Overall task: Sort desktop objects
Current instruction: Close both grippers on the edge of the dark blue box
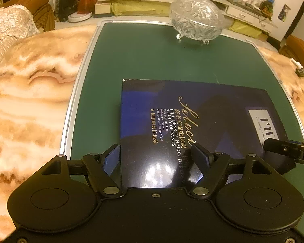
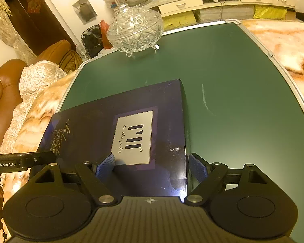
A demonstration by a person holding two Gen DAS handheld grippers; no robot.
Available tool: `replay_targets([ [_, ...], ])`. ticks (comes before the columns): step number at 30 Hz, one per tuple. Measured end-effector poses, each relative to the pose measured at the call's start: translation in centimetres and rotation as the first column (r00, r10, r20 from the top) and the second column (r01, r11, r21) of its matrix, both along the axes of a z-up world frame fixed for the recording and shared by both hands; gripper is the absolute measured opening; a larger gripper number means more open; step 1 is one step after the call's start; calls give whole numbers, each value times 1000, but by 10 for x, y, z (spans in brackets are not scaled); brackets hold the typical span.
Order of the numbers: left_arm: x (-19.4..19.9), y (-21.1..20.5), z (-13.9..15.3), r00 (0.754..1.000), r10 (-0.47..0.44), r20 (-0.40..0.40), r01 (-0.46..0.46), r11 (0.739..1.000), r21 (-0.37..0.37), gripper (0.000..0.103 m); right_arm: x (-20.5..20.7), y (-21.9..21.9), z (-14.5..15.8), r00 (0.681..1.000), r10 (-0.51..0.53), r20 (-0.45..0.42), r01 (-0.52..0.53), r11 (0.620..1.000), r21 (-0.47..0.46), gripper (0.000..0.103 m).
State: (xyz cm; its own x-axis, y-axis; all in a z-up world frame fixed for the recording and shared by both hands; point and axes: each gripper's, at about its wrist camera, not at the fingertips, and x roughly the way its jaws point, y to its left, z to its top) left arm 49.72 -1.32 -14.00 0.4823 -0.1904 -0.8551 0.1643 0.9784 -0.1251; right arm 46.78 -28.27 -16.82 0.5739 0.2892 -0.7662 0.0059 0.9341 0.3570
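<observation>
Marble-patterned tabletop (image 1: 30,93) carries a green board (image 1: 152,60) with a pale metal frame, and on that board lies the dark blue box (image 1: 192,125), which I use as my landmark.

From my left gripper (image 1: 156,156), I see both fingers spread wide: one finger (image 1: 111,158) sits just off the box's left edge over the green board, the other over the glossy lid. Nothing is clamped between them. The near end of the box disappears under the gripper body, so I cannot tell how far it runs toward me.

My right gripper (image 2: 151,167) is also spread wide, straddling the box's right edge: one blue pad (image 2: 105,167) hangs over the lid beside the white label (image 2: 134,137), the other just past the right wall. Whether either pad touches the cardboard, I cannot tell. Both grippers point forward along the box, tilted down at it.

Beyond the box's far end, well apart from it, a lidded crystal bowl (image 1: 196,18) stands on small feet near the board's far rim. A brown sofa (image 2: 8,93) sits off to the left, partly cut off.
</observation>
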Motion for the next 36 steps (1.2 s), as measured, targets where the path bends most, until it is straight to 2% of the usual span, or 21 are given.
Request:
replay_targets([
  [10, -27, -1, 31, 999, -22, 23, 22, 1000, -1, 74, -23, -4, 29, 1000, -4, 25, 4, 1000, -7, 85],
  [23, -79, 3, 63, 999, -36, 35, 37, 999, -7, 74, -80, 2, 67, 999, -4, 49, 5, 1000, -28, 85],
  [36, -124, 6, 84, 999, -37, 39, 38, 999, -10, 74, -129, 7, 95, 998, -4, 59, 7, 999, -51, 85],
])
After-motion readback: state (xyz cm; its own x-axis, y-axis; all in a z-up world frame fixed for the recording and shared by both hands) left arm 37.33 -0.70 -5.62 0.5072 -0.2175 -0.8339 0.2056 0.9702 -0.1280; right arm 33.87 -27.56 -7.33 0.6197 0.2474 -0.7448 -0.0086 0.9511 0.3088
